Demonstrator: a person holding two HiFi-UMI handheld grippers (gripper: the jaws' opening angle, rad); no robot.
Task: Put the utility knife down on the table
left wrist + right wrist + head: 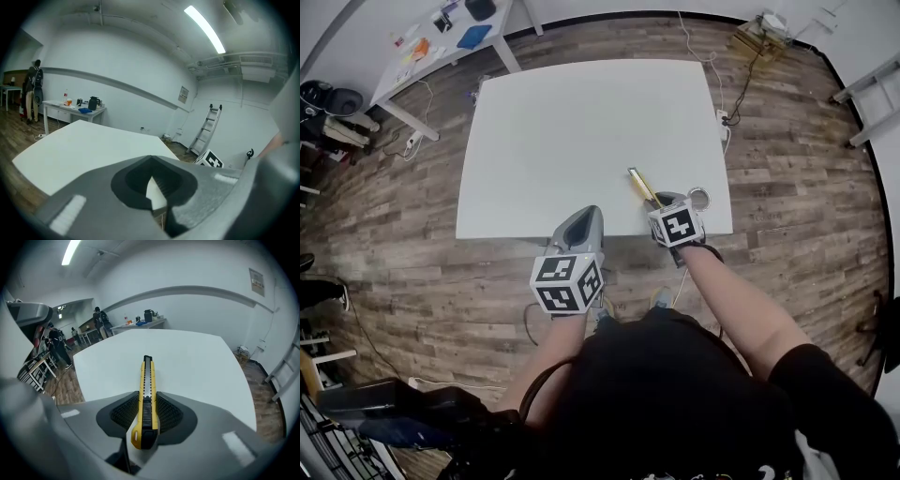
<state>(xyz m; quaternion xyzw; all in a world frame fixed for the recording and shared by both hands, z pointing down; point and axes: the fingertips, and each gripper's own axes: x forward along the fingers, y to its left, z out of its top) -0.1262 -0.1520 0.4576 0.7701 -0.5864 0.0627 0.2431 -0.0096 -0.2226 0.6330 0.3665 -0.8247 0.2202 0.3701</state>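
Right gripper view: my right gripper [146,405] clamps the knife [147,380] by its butt, tip toward 12 o'clock over the table [201,362]; I judge it light, stiff and slick; left gripper [157,190] closed, empty.

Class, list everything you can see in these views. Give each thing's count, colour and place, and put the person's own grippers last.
table: one, white, in front of the person
utility knife: one, yellow and black, between the right gripper's jaws, pointing out over the table
side table: one, white, far left, small items on it
ladder: one, silvery, by the far wall
ceiling light: one, white strip, overhead
floor: one, brown wood planks, all round the table
left gripper: one, grey, jaws together on nothing, at the table's near edge
right gripper: one, grey, shut on the utility knife
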